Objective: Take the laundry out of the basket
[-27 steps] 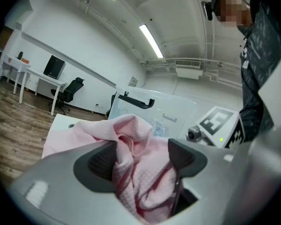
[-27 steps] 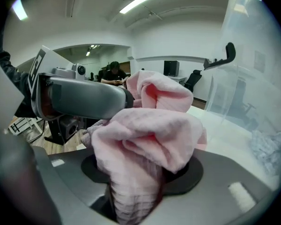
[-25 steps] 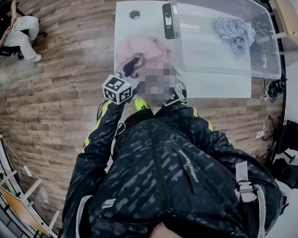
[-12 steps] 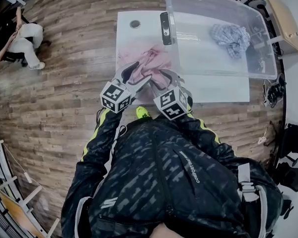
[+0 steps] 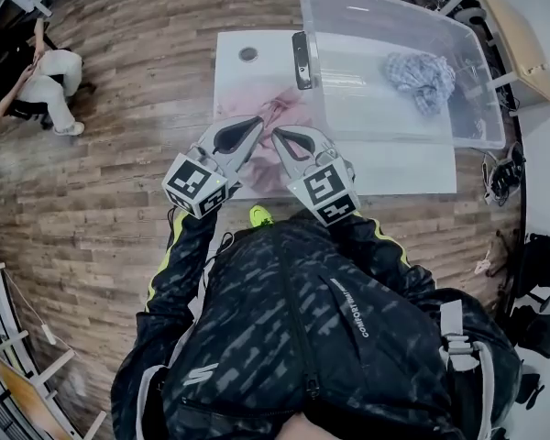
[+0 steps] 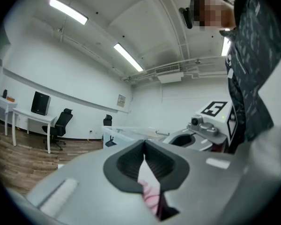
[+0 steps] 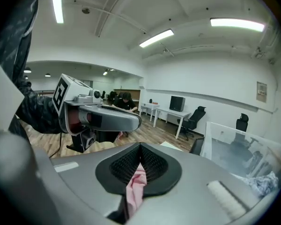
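A pink garment [image 5: 277, 115] hangs stretched over the white table [image 5: 241, 73], pinched by both grippers. My left gripper [image 5: 256, 121] is shut on one edge of it; pink cloth [image 6: 150, 191] shows between its closed pads. My right gripper [image 5: 278, 135] stands just beside it and is also shut on the garment, with a pink fold [image 7: 136, 186] squeezed between its pads. Both point up and away from the table. The clear plastic basket [image 5: 467, 62] lies at the table's right, with a grey plaid cloth [image 5: 423, 71] inside it.
A black latch [image 5: 300, 60] sits on the basket's left end. A round hole [image 5: 248, 54] marks the table's far left corner. A person [image 5: 35, 76] sits on the wood floor at the far left. Desks and office chairs [image 6: 61, 123] line the room's walls.
Both grippers' jaws have closed on the pink garment and drawn back towards me. The garment, heaped on the table before, now hangs stretched between them.
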`<move>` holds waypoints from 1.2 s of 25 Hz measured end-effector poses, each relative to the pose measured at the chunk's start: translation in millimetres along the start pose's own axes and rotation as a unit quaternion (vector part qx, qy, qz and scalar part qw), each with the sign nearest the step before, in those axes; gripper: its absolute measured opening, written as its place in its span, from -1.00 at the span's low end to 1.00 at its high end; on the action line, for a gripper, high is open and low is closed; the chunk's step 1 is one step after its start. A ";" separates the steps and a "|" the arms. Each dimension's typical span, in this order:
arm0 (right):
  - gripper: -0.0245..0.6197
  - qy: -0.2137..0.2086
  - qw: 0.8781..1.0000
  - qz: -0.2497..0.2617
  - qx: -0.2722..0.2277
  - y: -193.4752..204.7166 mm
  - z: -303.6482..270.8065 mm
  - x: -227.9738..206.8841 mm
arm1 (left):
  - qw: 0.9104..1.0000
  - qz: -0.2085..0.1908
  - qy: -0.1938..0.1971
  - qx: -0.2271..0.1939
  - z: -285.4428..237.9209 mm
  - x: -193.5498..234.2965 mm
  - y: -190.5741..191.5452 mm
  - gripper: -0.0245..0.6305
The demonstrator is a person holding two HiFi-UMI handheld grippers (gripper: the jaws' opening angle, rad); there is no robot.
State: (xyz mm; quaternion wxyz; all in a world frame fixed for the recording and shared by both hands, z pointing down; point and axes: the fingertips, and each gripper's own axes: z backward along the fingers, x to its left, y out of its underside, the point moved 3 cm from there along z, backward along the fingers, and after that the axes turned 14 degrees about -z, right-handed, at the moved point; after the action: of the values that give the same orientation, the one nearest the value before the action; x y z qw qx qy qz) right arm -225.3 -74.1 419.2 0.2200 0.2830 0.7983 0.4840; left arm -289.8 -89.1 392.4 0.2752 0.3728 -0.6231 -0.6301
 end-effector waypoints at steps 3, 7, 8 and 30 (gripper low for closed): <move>-0.93 -0.026 0.999 -0.017 -0.028 -21.2 14.4 7.3 | 1.000 -0.016 0.003 -0.012 4.1 -6.3 -25.2 -0.90; -0.93 -0.028 0.998 -0.012 -0.058 -42.9 28.2 6.8 | 1.000 -0.023 0.004 -0.011 2.6 -11.8 -43.3 -0.90; -0.93 -0.026 0.998 -0.009 -0.061 -44.7 29.9 4.7 | 1.000 -0.022 0.011 -0.009 0.3 -15.2 -45.1 -0.90; -0.93 -0.027 0.997 0.029 -0.066 -61.7 81.6 -101.9 | 1.000 -0.004 0.000 -0.026 -115.1 -49.7 -91.2 -0.91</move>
State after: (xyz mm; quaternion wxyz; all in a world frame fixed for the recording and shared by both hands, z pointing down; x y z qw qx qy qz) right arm -113.4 -111.8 336.2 0.2450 0.3041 0.7497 0.5342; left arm -157.2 -109.0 314.7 0.2818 0.3681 -0.6051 -0.6473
